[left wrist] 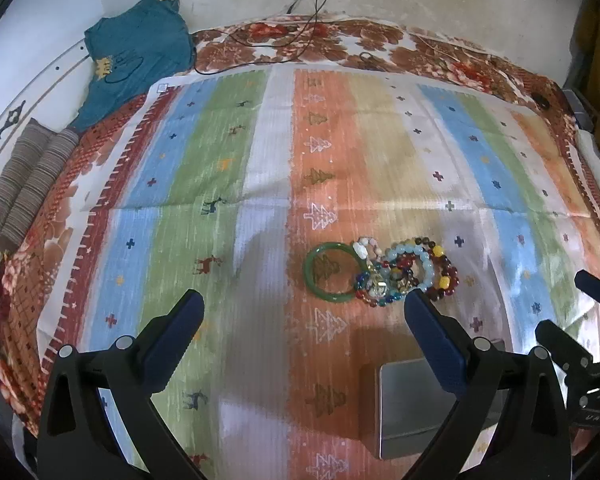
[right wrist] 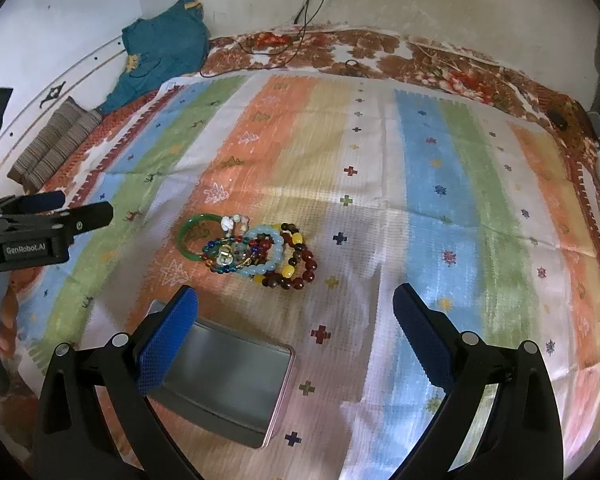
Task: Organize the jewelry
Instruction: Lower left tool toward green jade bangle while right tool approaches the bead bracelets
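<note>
Through my left wrist camera, my left gripper (left wrist: 302, 322) hangs above the striped, multicoloured cloth (left wrist: 204, 152) with its blue-padded jaws spread wide and nothing between them. The heap of bracelets lies ahead and slightly right of centre: a smooth green bangle (left wrist: 329, 273) lies flat on the orange stripe, and touching its right edge is a tangle of beaded bracelets (left wrist: 404, 272), pale blue, dark red, yellow and mixed colours, overlapping one another. My right-hand finger (left wrist: 432, 344) stands just in front of the beads, its tip at their near edge as seen from here; I cannot tell whether it touches them. Below that finger sits an open, shallow grey metal tin (left wrist: 412, 408), partly hidden by the gripper. My right gripper (left wrist: 580, 320) pokes in at the right edge. A teal garment (left wrist: 136, 56) lies crumpled at the far left corner. Through my right wrist camera, my right gripper (right wrist: 294, 306) is also spread wide and empty. The jewellery lies ahead and left of its centre line: the green bangle (right wrist: 188, 236) to the left, the beaded bracelets (right wrist: 268, 254) piled against it, both beyond my left-hand fingertip. The grey tin (right wrist: 236, 384) sits near me, under and just right of that left finger (right wrist: 168, 340), apart from the beads. My left gripper (right wrist: 48, 224) reaches in from the left edge, level with the bangle.
</note>
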`<state>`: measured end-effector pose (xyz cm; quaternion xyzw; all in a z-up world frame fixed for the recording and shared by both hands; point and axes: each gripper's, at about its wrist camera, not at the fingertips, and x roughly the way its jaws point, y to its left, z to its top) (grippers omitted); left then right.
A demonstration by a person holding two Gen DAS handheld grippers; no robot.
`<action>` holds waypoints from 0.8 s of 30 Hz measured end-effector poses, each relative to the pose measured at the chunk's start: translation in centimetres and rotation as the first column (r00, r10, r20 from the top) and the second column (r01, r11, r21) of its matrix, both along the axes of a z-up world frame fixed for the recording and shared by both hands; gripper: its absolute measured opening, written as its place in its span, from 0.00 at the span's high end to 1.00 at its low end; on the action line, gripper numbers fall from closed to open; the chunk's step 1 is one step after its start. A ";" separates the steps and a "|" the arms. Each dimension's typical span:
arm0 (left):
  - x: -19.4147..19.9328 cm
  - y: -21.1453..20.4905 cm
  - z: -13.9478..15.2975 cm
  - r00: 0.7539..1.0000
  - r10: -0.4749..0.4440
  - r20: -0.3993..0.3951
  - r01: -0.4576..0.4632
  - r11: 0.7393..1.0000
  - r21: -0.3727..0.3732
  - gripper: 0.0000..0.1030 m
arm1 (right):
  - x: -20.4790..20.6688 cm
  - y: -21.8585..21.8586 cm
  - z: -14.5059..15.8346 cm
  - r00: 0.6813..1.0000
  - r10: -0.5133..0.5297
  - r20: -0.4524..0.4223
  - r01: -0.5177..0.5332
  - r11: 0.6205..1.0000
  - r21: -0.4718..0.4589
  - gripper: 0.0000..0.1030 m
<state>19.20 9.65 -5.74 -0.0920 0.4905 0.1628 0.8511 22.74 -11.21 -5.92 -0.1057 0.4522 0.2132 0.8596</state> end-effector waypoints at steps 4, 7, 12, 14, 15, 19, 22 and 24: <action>0.9 0.3 -0.6 1.000 -0.016 -0.014 0.016 1.000 0.006 0.05 | 0.7 0.5 -0.8 1.000 0.006 -0.006 -0.006 1.000 -0.018 0.04; 1.5 0.7 -1.4 0.999 -0.016 -0.034 0.016 1.000 0.001 0.05 | 1.4 0.6 -1.7 0.999 -0.003 -0.032 0.002 1.000 -0.030 0.04; 2.5 1.5 -2.7 0.998 -0.005 -0.063 0.005 1.000 0.003 0.05 | 2.4 0.6 -2.3 0.999 -0.012 -0.052 0.011 1.000 -0.022 0.04; 3.0 1.6 -3.2 0.997 -0.009 -0.075 0.010 1.000 0.010 0.05 | 2.7 0.9 -2.4 0.998 -0.010 -0.055 0.008 1.000 -0.023 0.04; 3.1 1.6 -3.4 0.997 -0.011 -0.080 0.012 1.000 0.013 0.05 | 2.7 1.0 -2.5 0.998 -0.007 -0.056 0.006 1.000 -0.025 0.04; 3.8 1.7 -4.1 0.995 -0.017 -0.096 0.019 1.000 0.018 0.05 | 3.2 1.4 -2.9 0.998 -0.001 -0.066 -0.002 0.999 -0.034 0.04; 4.1 2.0 -4.5 0.995 -0.012 -0.095 0.013 1.000 0.011 0.05 | 3.7 1.5 -3.1 0.997 -0.003 -0.072 0.000 0.999 -0.040 0.04; 4.4 2.0 -4.9 0.995 -0.011 -0.104 0.012 1.000 0.004 0.05 | 3.9 1.6 -3.2 0.997 0.002 -0.078 -0.005 0.999 -0.043 0.04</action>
